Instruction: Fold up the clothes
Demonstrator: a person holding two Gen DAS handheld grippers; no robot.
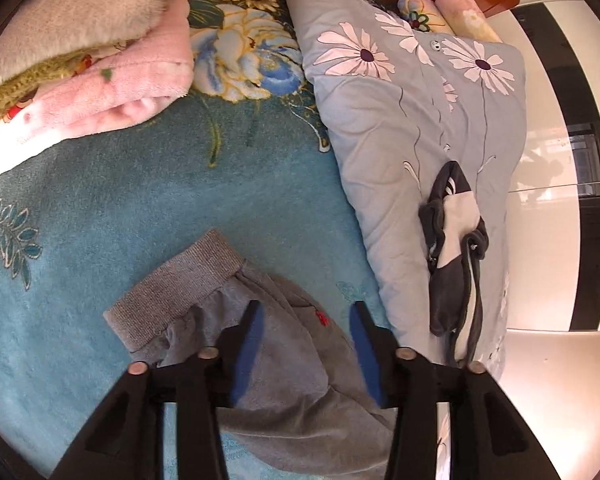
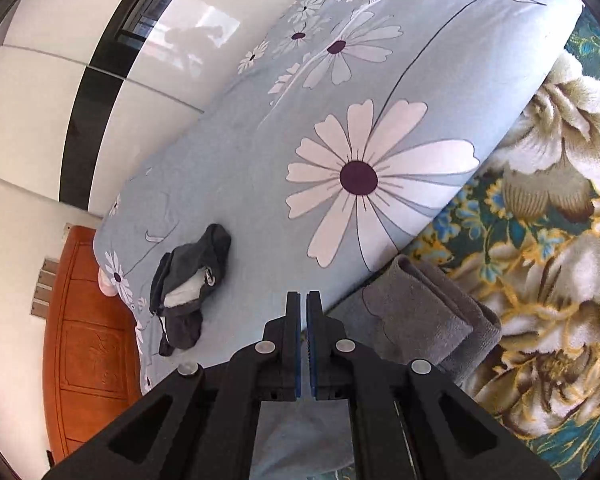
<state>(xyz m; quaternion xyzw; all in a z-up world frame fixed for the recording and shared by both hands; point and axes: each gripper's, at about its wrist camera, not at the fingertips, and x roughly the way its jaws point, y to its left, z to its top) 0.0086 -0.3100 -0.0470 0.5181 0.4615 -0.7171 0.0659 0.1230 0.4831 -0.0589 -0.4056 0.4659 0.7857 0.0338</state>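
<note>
A grey garment [image 1: 260,344] with a ribbed waistband [image 1: 176,280] and a small red mark lies folded on the teal floral blanket [image 1: 140,200]. My left gripper [image 1: 306,310] is open, its blue-padded fingers spread just above the garment. In the right wrist view the grey garment [image 2: 428,316] lies folded beside a grey-blue daisy-print quilt [image 2: 340,140]. My right gripper [image 2: 303,296] is shut and empty, above the quilt's edge. A dark grey and white garment [image 1: 454,248] lies crumpled on the quilt [image 1: 400,128]; it also shows in the right wrist view [image 2: 188,284].
A pink and cream fleece pile [image 1: 80,60] lies at the far left of the bed. An orange wooden headboard [image 2: 88,340] and white wardrobe doors [image 2: 60,100] stand beyond the quilt. Rolled floral pillows [image 1: 452,12] rest by the headboard.
</note>
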